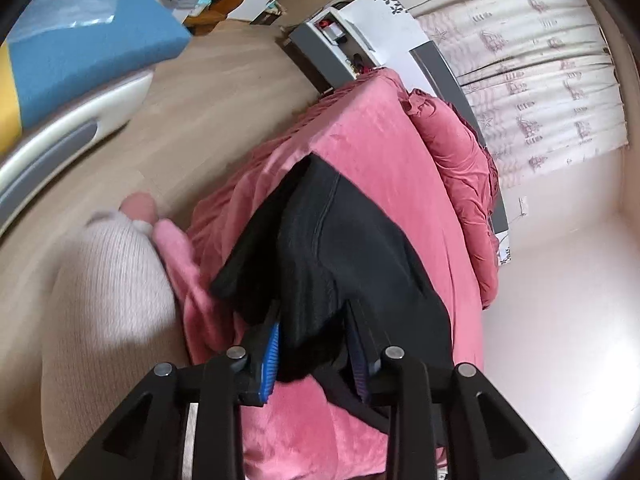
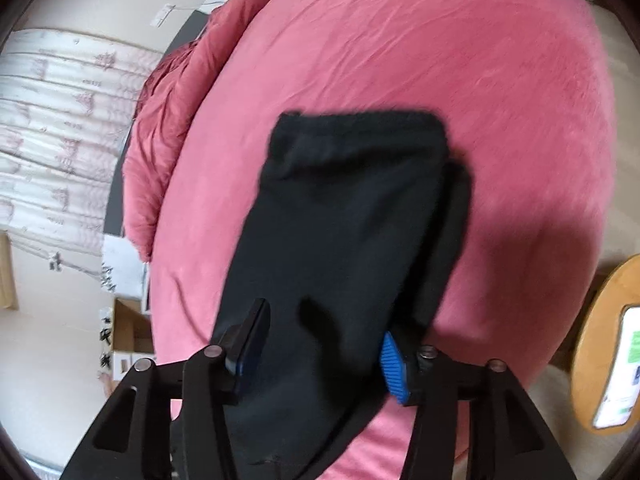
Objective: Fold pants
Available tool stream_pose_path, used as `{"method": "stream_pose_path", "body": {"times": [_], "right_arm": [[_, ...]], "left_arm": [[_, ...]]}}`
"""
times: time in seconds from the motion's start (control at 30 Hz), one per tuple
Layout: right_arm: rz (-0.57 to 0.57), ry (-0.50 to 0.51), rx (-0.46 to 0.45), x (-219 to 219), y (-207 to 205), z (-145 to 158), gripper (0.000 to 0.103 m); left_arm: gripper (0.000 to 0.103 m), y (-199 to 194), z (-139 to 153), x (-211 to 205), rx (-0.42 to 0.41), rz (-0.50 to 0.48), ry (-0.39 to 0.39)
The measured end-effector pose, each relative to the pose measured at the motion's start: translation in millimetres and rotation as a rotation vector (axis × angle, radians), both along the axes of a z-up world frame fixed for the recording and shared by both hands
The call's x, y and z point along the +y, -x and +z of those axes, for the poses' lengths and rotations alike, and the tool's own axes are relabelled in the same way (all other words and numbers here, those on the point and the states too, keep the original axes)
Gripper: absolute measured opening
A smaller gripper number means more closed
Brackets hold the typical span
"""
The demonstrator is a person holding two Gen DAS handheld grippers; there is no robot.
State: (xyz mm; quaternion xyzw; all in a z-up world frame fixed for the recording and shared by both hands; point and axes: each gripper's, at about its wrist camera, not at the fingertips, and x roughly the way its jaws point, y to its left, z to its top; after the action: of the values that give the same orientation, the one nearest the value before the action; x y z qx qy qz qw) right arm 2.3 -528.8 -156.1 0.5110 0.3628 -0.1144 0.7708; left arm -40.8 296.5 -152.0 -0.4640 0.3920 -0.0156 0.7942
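Observation:
Black pants lie lengthwise on a pink bedspread. My left gripper has its blue-padded fingers around a bunched end of the pants and is shut on it. In the right wrist view the pants stretch away over the bed, their far end folded over. My right gripper holds the near end of the pants between its fingers, with cloth filling the gap.
A rolled red quilt lies along the bed's far side by a curtain. Wooden floor and a blue mat are to the left. A person's leg in pale trousers stands beside the bed. A round wooden table is at right.

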Motion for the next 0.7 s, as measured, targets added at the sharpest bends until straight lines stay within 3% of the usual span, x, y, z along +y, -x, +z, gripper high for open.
{"method": "stream_pose_path", "body": {"times": [0.03,0.07,0.1,0.13,0.23,0.4,0.47,0.6,0.7], "right_arm": [[0.021,0.032,0.026,7.3,-5.2,-1.1,0.053],[0.044,0.082,0.06,12.8,-13.4,-0.5,0.044],[0.058,0.105,0.082,13.6,-15.4,-1.3,0.018],[0.07,0.121,0.117,15.0,-20.9,-4.0,0.008],[0.048,0.077,0.097,10.0,-23.7,-6.0,0.008],[0.038,0.055,0.062,7.9,-27.4,-4.6,0.008],[0.031,0.034,0.073,3.2,-16.5,-12.9,0.008],[-0.019,-0.096,0.007,-6.8,-4.5,-36.3,0.007],[0.0,-0.077,0.013,-5.4,-6.3,-35.7,0.008]], "left_arm": [[0.03,-4.0,0.0,1.7,-0.003,0.007,0.006],[0.029,-9.1,-1.4,4.9,-0.004,0.013,0.026],[0.025,-14.2,-3.2,8.8,-0.015,0.014,0.065],[0.017,-17.8,-4.0,12.0,-0.025,0.006,0.099],[0.005,-41.1,8.9,18.3,-0.036,-0.061,0.13],[0.004,-55.6,77.0,14.9,-0.23,-0.196,0.026],[0.004,-50.5,87.2,13.6,-0.253,-0.245,-0.061],[0.004,-37.5,34.2,16.8,-0.087,-0.279,-0.168],[0.008,-19.5,-22.2,23.9,0.055,-0.234,-0.107]]}}
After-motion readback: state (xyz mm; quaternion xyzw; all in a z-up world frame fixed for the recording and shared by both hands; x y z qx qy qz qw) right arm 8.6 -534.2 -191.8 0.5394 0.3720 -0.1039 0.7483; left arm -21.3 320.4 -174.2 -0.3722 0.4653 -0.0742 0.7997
